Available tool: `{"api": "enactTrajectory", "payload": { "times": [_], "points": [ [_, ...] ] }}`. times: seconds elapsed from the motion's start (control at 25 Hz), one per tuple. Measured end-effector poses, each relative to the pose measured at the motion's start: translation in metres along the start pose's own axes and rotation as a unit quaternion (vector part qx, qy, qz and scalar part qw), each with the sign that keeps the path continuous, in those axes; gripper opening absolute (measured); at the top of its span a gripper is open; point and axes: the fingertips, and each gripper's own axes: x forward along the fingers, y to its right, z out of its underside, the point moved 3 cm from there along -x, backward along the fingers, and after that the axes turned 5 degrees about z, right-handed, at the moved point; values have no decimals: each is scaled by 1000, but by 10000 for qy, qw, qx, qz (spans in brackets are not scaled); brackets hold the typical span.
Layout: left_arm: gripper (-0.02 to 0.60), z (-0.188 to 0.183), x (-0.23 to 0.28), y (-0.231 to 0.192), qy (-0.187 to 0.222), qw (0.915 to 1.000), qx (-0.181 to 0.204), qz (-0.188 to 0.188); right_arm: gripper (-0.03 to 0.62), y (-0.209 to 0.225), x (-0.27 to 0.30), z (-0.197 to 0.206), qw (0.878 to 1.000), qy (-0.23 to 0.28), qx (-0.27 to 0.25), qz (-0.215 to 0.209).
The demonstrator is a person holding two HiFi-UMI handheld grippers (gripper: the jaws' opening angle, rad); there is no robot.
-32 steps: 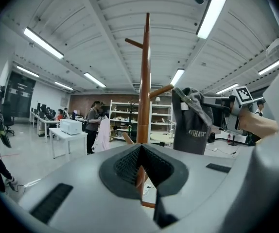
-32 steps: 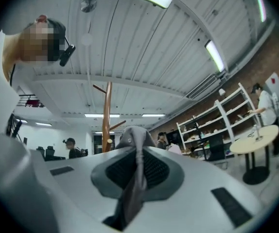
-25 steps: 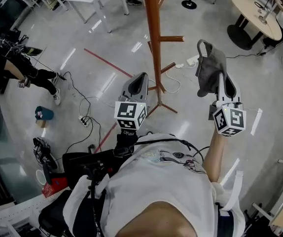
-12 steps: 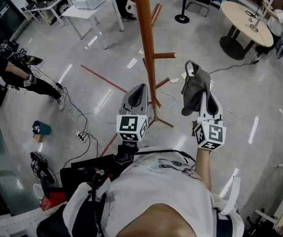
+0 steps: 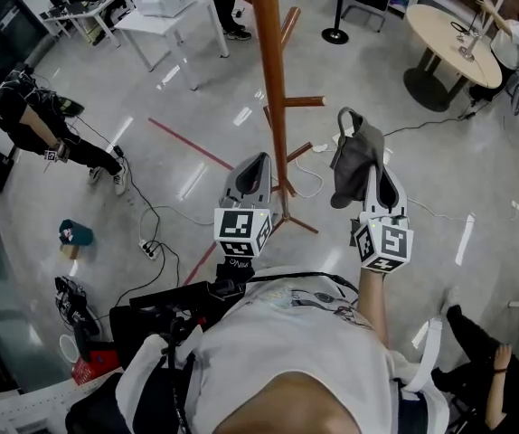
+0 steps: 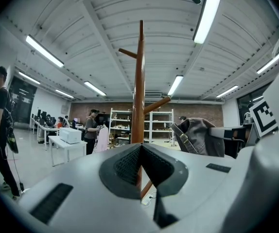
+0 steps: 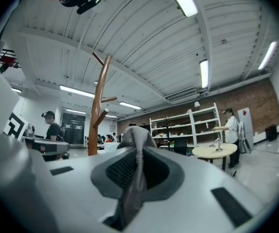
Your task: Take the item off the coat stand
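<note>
The brown wooden coat stand [image 5: 273, 89] rises in the middle of the head view, its pegs bare. My right gripper [image 5: 373, 181] is shut on a grey cap [image 5: 354, 156] with a buckled strap, held up to the right of the pole and clear of the pegs. In the right gripper view the cap's cloth [image 7: 135, 140] runs down between the jaws, and the stand [image 7: 99, 115] is off to the left. My left gripper [image 5: 254, 165] is shut with nothing in it, just left of the pole. In the left gripper view the stand [image 6: 139, 96] is straight ahead and the cap [image 6: 200, 136] at right.
Cables and a power strip [image 5: 151, 220] lie on the glossy floor at left, beside a red tape line [image 5: 196, 143]. A white table [image 5: 165, 3] stands at back left, a round table [image 5: 454, 34] at back right. One person [image 5: 33, 125] walks at left; another person's legs [image 5: 481, 360] show at bottom right.
My right gripper with the cap has drawn a little left, nearer the stand, then held still. The person at left has stepped along, and legs have come into view at bottom right.
</note>
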Motion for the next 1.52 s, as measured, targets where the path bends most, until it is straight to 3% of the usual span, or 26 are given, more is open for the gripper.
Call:
{"api": "enactTrajectory", "payload": {
  "times": [1.52],
  "points": [
    [2,5,-7,6,-83,10000,-39,33,28,-12,-7,-1,9998,40,58,-178]
  ]
}}
